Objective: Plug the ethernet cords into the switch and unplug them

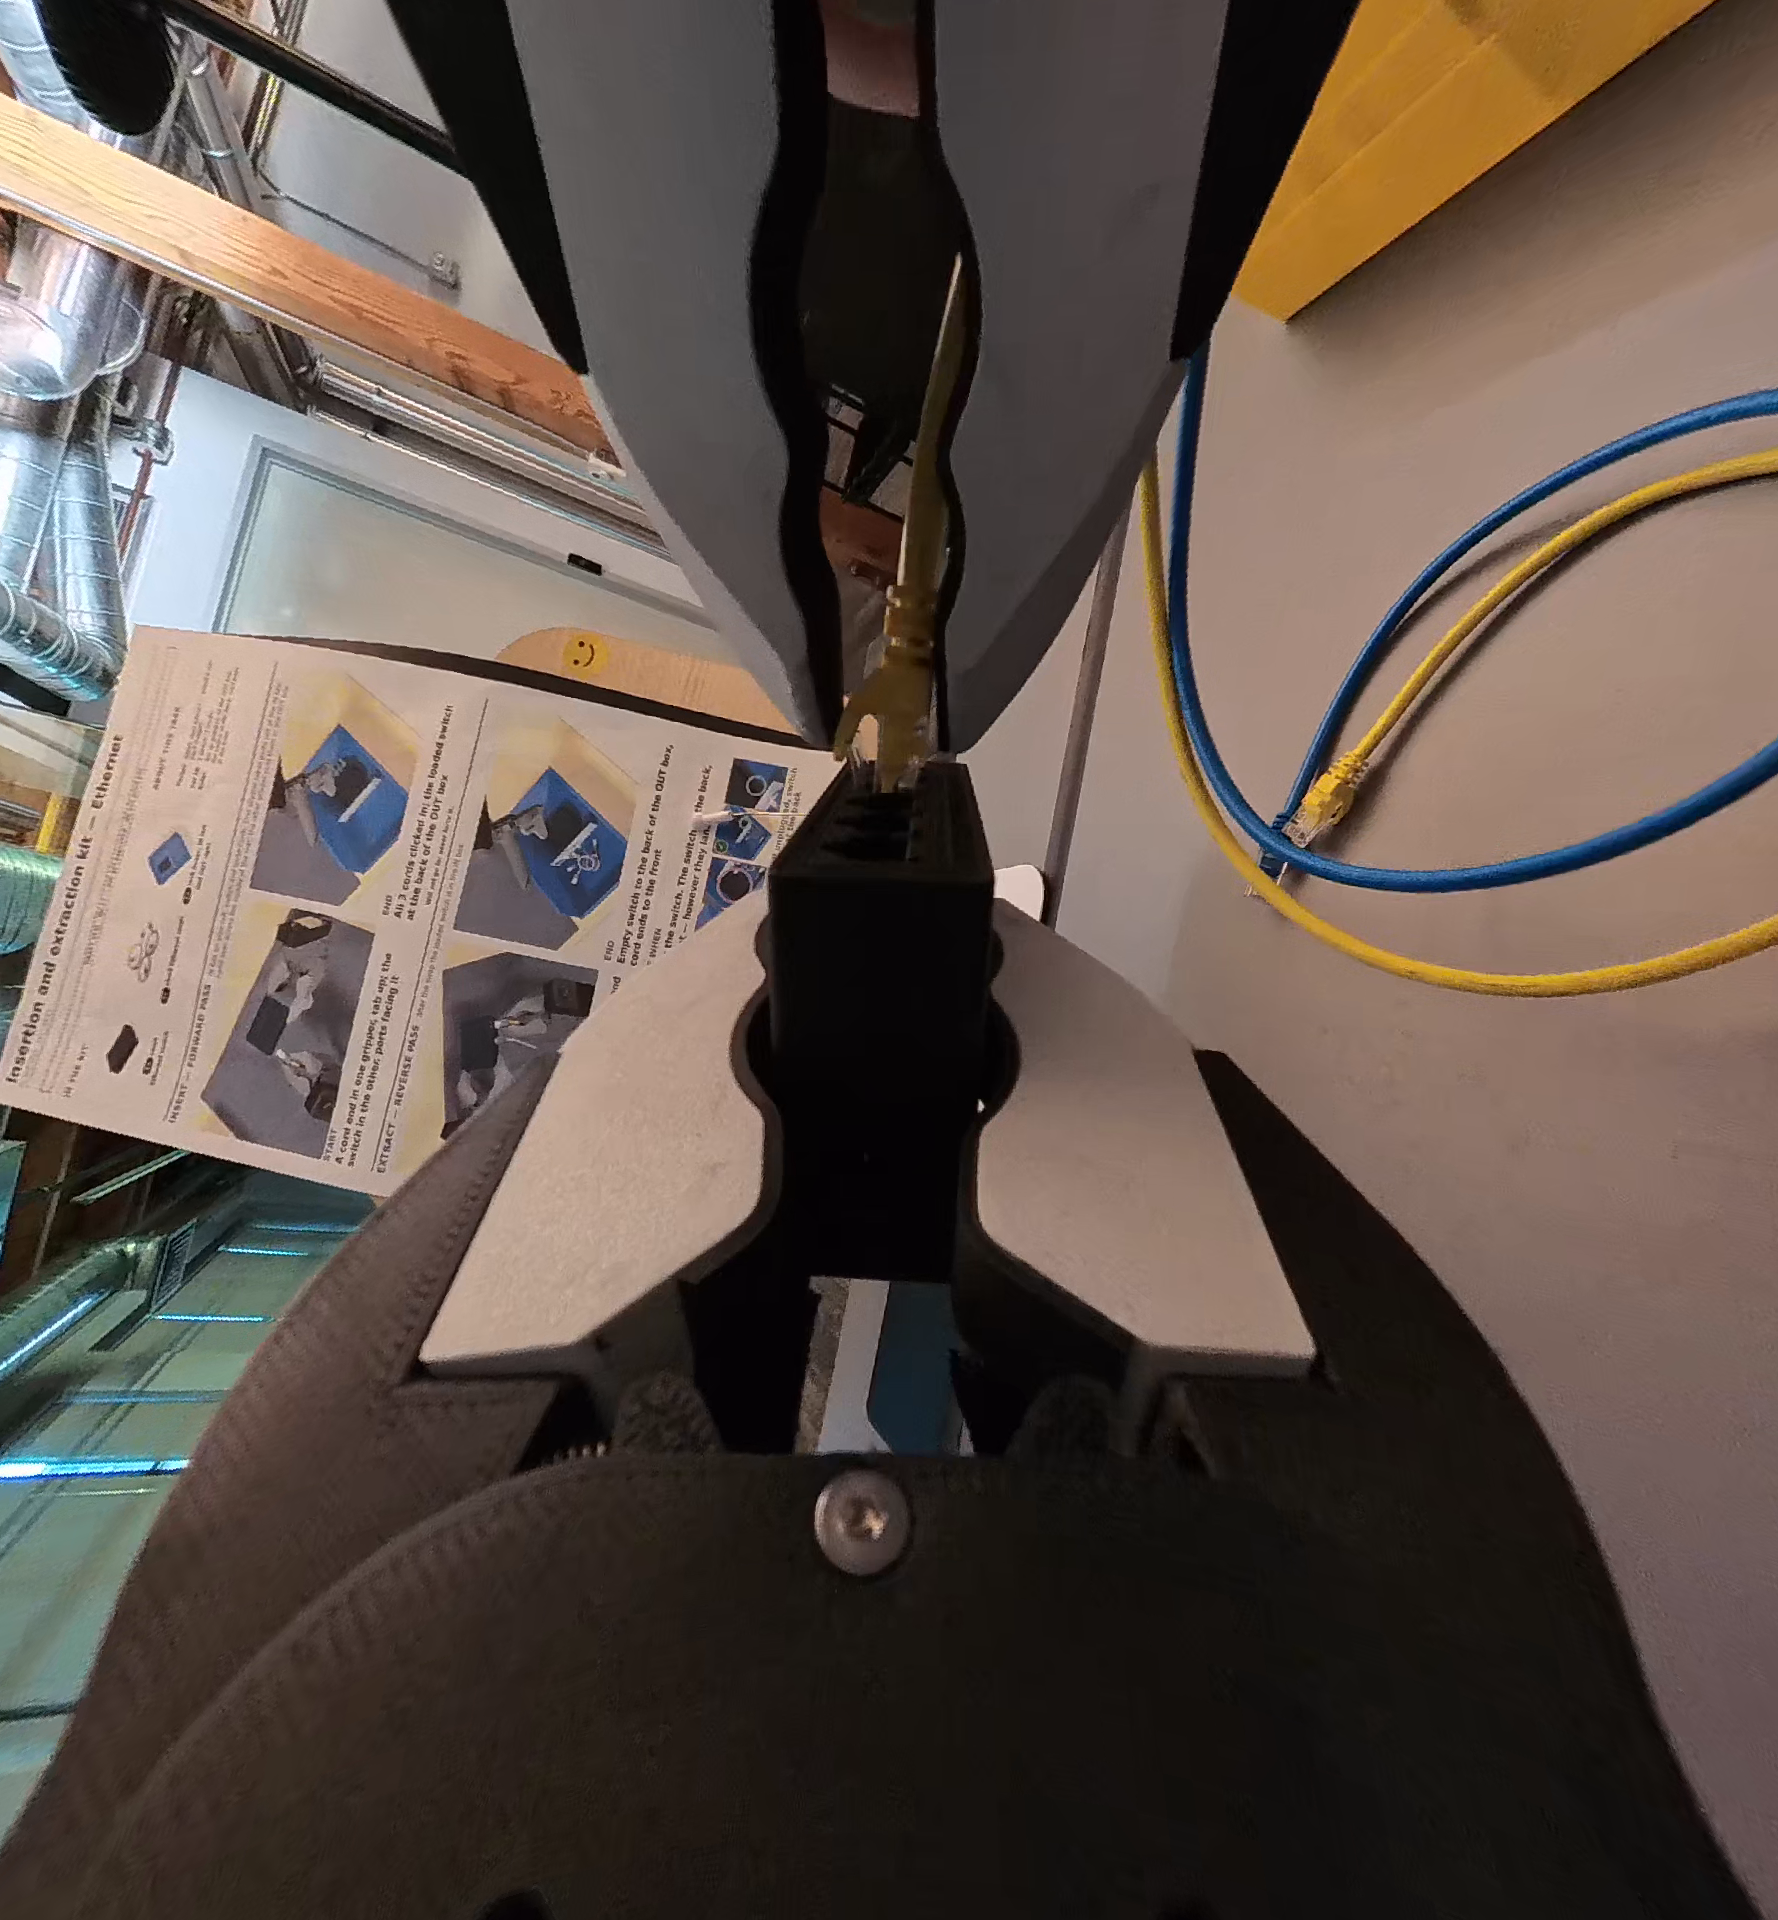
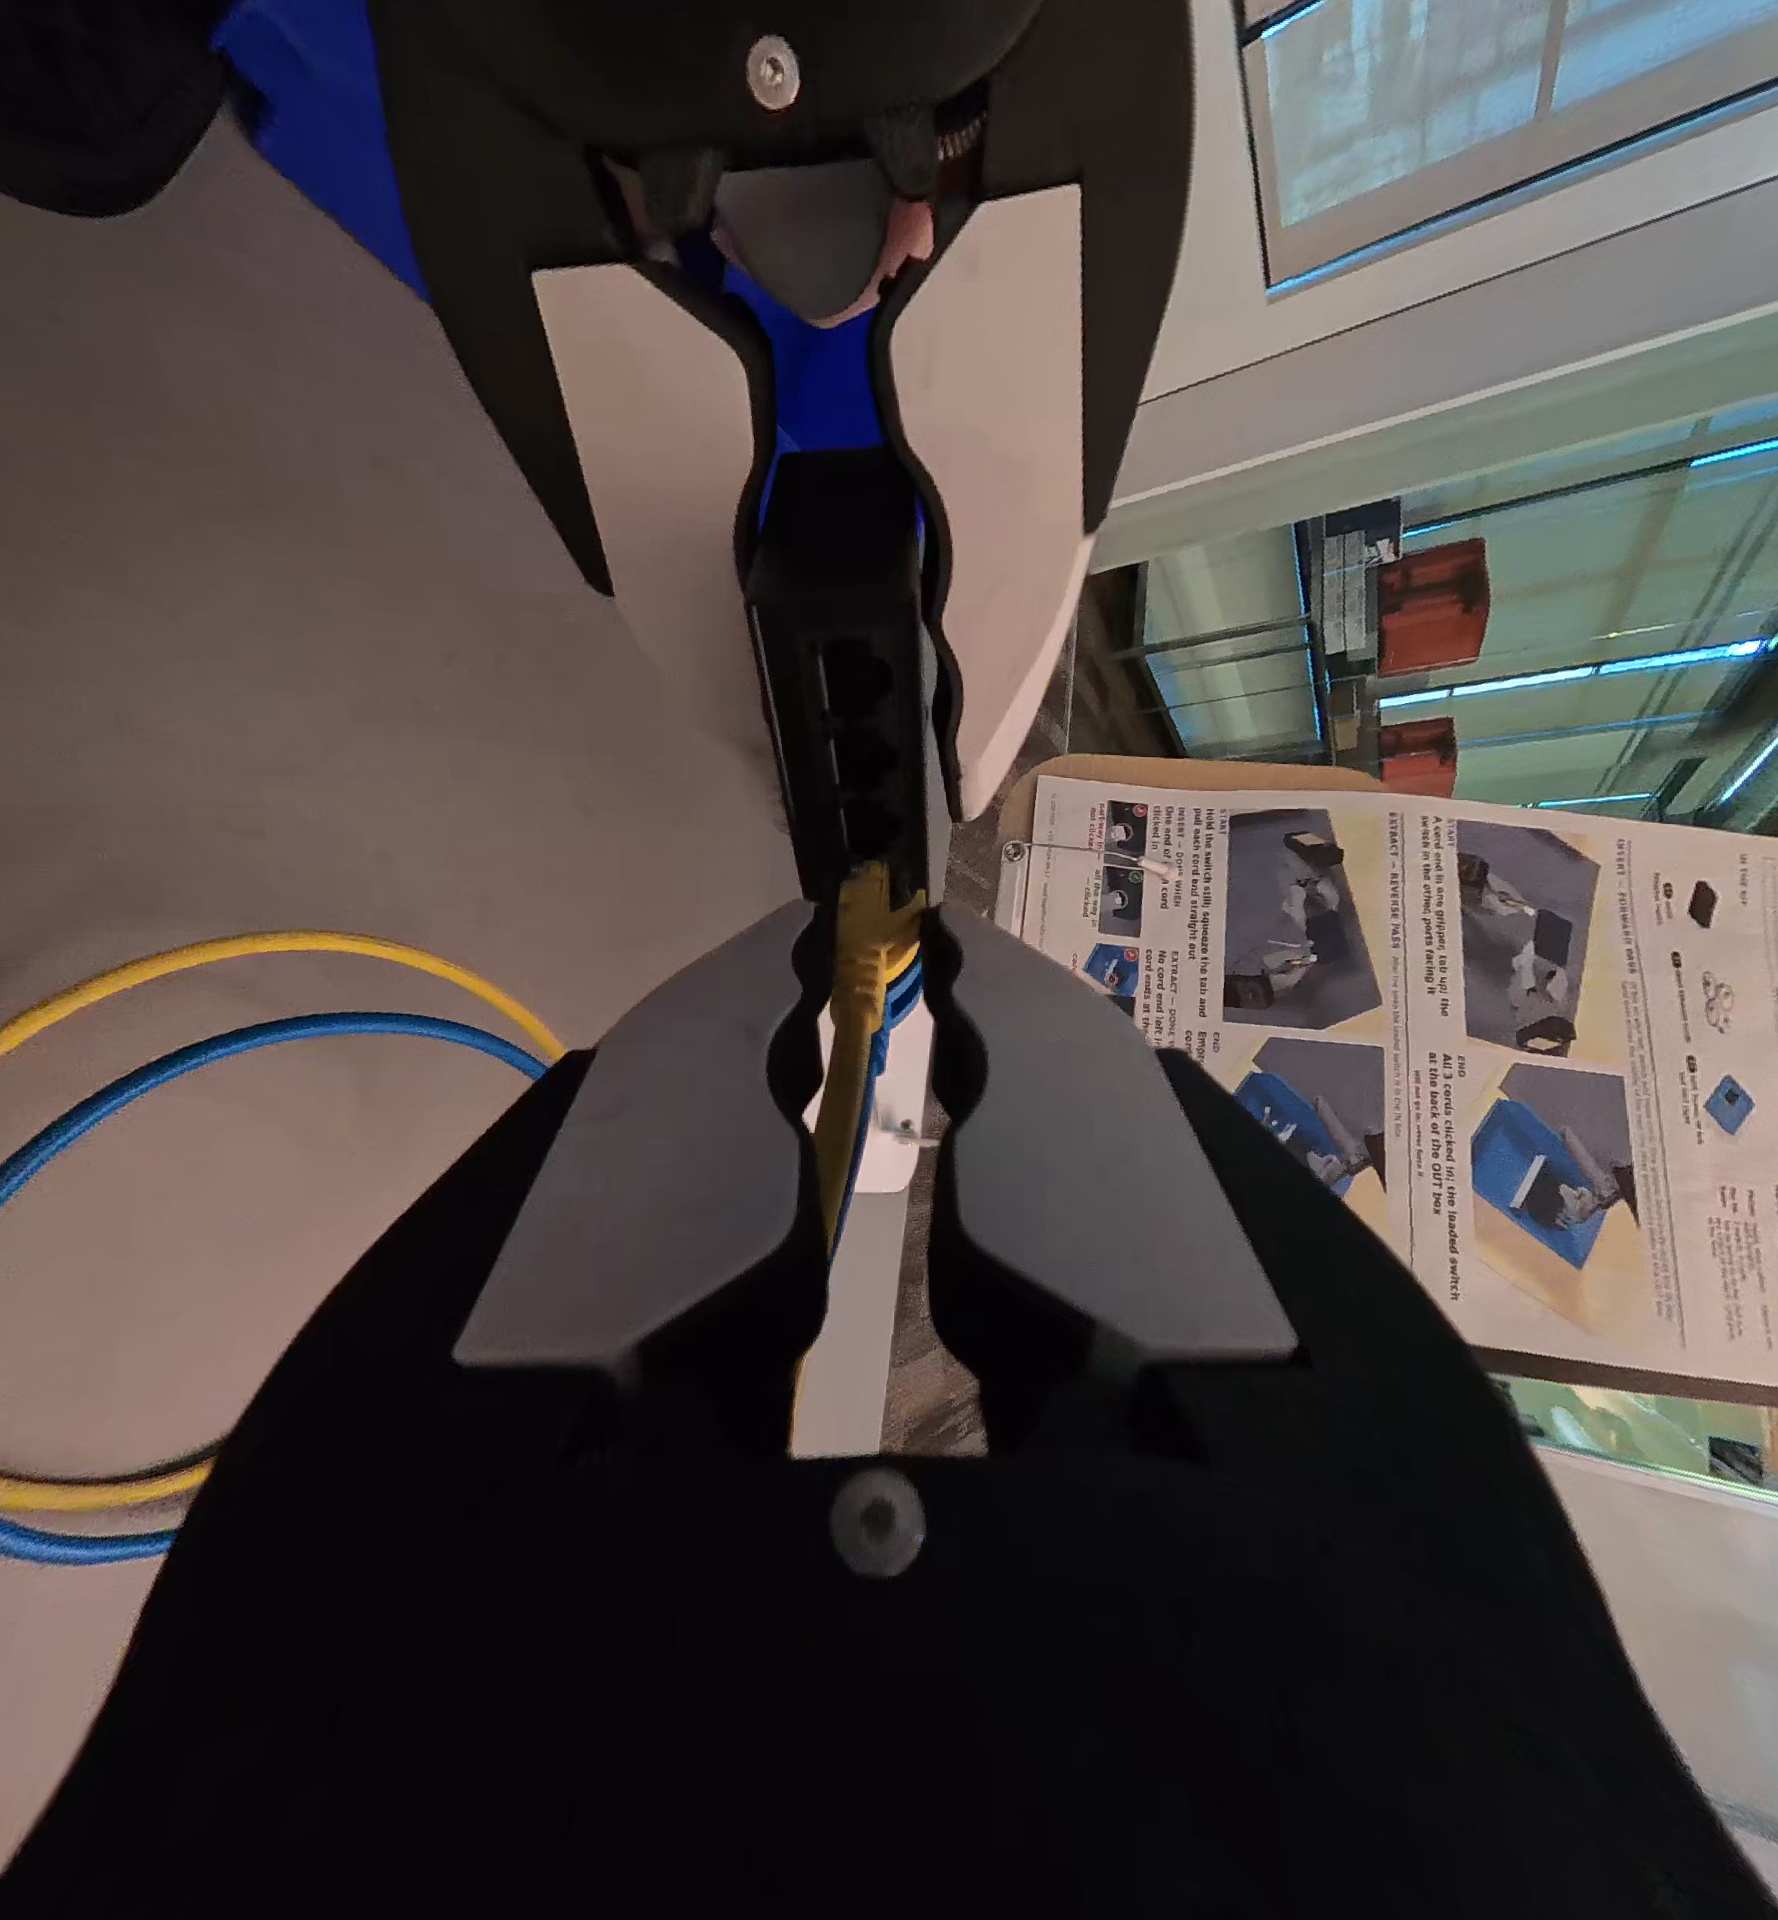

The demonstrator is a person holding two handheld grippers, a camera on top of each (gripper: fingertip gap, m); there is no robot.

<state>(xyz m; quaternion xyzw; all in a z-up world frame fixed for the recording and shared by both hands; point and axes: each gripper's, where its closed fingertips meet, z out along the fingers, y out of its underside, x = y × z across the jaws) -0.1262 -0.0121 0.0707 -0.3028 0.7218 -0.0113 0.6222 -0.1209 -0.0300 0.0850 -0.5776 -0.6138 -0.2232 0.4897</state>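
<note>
The switch (image 1: 880,997), a small black box with a row of ports on its end, sits clamped between the closed fingers of the left gripper (image 1: 880,1039), held up off the grey table (image 1: 1487,1143) with the ports facing the right gripper (image 2: 869,935). That gripper is pinched tight on a yellow cord (image 2: 854,1039) just behind its plug (image 2: 869,899), and the plug sits at the mouth of the end port, though how deep it has gone I cannot tell. On the table lie loops of a blue cord (image 1: 1550,457) and another yellow cord (image 1: 1591,509) with its loose plug (image 1: 1326,800), and a printed instruction sheet (image 2: 1487,1039) stands beyond.
</note>
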